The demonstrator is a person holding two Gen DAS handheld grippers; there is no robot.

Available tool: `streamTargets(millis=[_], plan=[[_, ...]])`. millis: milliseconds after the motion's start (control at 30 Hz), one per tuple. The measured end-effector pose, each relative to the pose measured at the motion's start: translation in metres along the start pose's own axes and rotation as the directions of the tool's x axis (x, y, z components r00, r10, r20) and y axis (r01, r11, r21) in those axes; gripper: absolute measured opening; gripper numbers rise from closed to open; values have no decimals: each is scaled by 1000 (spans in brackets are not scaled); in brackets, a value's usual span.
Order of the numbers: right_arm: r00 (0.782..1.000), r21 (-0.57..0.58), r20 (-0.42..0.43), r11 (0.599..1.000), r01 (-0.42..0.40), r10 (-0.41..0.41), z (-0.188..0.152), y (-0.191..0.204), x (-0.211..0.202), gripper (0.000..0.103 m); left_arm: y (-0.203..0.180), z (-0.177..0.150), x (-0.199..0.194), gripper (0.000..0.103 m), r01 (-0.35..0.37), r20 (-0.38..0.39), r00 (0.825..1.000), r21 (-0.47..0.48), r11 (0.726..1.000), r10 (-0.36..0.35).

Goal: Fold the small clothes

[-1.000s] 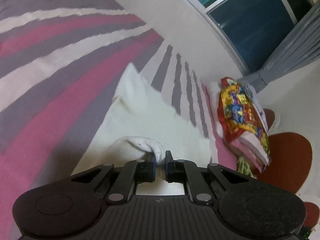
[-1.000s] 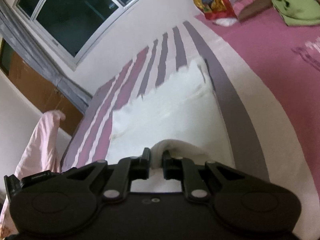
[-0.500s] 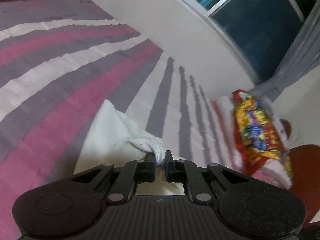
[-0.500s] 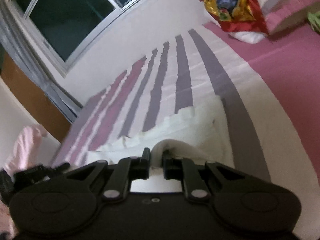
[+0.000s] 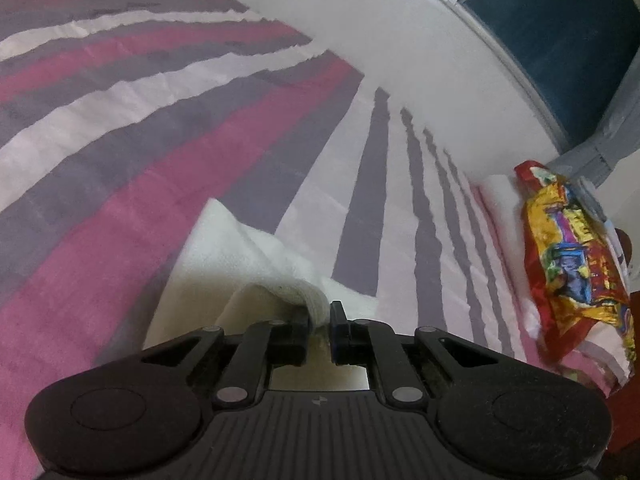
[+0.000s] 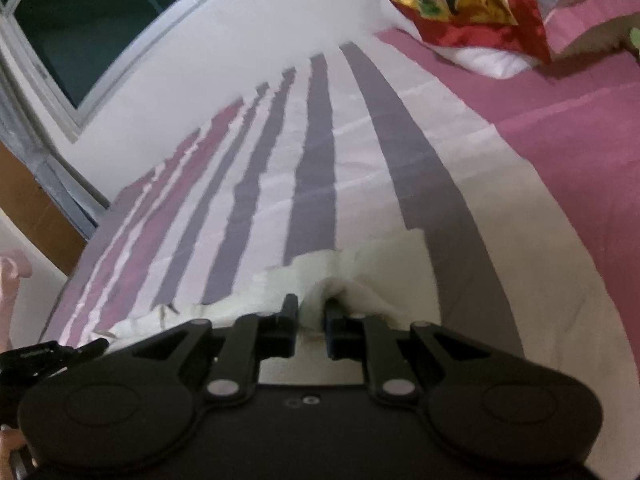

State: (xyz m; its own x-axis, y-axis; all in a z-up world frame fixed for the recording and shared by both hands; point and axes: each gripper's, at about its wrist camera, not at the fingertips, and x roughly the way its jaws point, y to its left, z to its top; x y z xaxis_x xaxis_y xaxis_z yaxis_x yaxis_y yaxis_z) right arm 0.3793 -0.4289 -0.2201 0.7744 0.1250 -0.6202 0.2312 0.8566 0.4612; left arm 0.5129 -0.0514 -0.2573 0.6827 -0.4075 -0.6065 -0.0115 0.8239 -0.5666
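Left gripper (image 5: 319, 316) and right gripper (image 6: 311, 312) each pinch edge of white cloth (image 5: 224, 248), lying on striped bedsheet (image 5: 160, 128). Risk: thin bite slips under uneven pull, fold lands skewed.

Striped pink-and-grey bedspread (image 5: 168, 128) meets white wall (image 5: 420, 52) under dark window (image 6: 92, 20)

Home bedroom. Bed (image 5: 240, 128) with a pink, grey and white striped cover fills both views and runs up to a white wall (image 6: 280, 20). Dark window (image 6: 92, 28) with grey curtain (image 5: 600, 148) above it, so night. Pillows (image 6: 580, 12) at the head, one in a bright cartoon-print case (image 5: 568, 256). Wooden cabinet (image 6: 28, 208) at the side.
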Motion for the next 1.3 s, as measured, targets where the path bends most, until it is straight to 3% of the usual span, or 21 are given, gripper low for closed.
streamTargets(millis=[133, 200, 233, 267, 300, 333, 367, 433, 467, 500, 533, 600, 667, 767, 867, 967, 1100, 1200, 1300], plan=[[1000, 11, -9, 1000, 12, -12, 6, 1, 7, 29, 0, 11, -5, 9, 9, -11, 1000, -17, 1000, -9], [999, 21, 21, 999, 29, -29, 12, 1, 5, 49, 0, 18, -7, 9, 18, -18, 1000, -18, 1000, -19], [998, 18, 42, 999, 44, -45, 14, 2, 2, 72, -2, 21, -8, 9, 10, -24, 1000, -3, 1000, -10], [997, 9, 57, 998, 58, -59, 17, 4, 1, 84, -3, 23, -10, 9, 11, -23, 1000, 5, 1000, -11], [995, -8, 67, 997, 74, -73, 18, 7, -1, 80, -5, 26, -13, 9, 25, -19, 1000, 6, 1000, -25], [996, -24, 65, 998, 61, -59, 19, 9, -2, 66, -7, 28, -16, 9, 41, -16, 999, 16, 999, -41], [997, -33, 53, 998, 59, -57, 19, 9, -2, 62, -10, 31, -15, 9, 42, -21, 999, 34, 999, -42], [994, -74, 39, 991, 108, -106, 16, 13, 0, 62, -13, 33, -7, 9, 13, -74, 997, 67, 998, -9], [989, -98, 47, 985, 143, -139, 14, 15, -1, 62, -13, 35, -1, 17, -16, -110, 994, 71, 997, 24], [986, -116, 57, 980, 162, -156, 12, 17, -3, 62, -9, 38, 3, 27, -38, -130, 990, 45, 998, 44], [983, -132, 72, 975, 179, -170, 10, 19, -6, 62, -4, 39, 2, 65, -42, -124, 991, 9, 999, 43], [981, -164, 108, 970, 179, -163, 4, 27, -16, 64, -1, 40, -6, 96, -52, -60, 997, -20, 998, 50], [986, -240, 117, 960, 145, -120, -6, 42, -22, 65, -4, 44, -17, 96, -44, 21, 999, 12, 999, 44], [995, -324, 52, 941, 97, -84, -21, 61, -9, 65, -7, 54, -28, 96, -61, 54, 997, 55, 997, 58], [992, -306, 29, 943, 129, -126, -24, 57, 3, 64, -7, 50, -39, 96, -37, 19, 999, 95, 995, 35], [987, -288, 8, 944, 158, -163, -22, 52, 7, 62, -14, 27, -51, 96, 8, -29, 1000, 194, 981, -2], [996, -306, 34, 948, 92, -86, -31, 65, -16, 64, -26, -15, -53, 96, 61, -111, 993, 275, 959, -32], [995, -380, 21, 920, 93, -92, -47, 75, -20, 66, -26, -37, -47, 96, 13, -123, 992, 304, 953, 26], [986, -382, 3, 911, 157, -168, -55, 64, -16, 66, -18, -45, -44, 96, -26, -102, 993, 336, 941, 64]])
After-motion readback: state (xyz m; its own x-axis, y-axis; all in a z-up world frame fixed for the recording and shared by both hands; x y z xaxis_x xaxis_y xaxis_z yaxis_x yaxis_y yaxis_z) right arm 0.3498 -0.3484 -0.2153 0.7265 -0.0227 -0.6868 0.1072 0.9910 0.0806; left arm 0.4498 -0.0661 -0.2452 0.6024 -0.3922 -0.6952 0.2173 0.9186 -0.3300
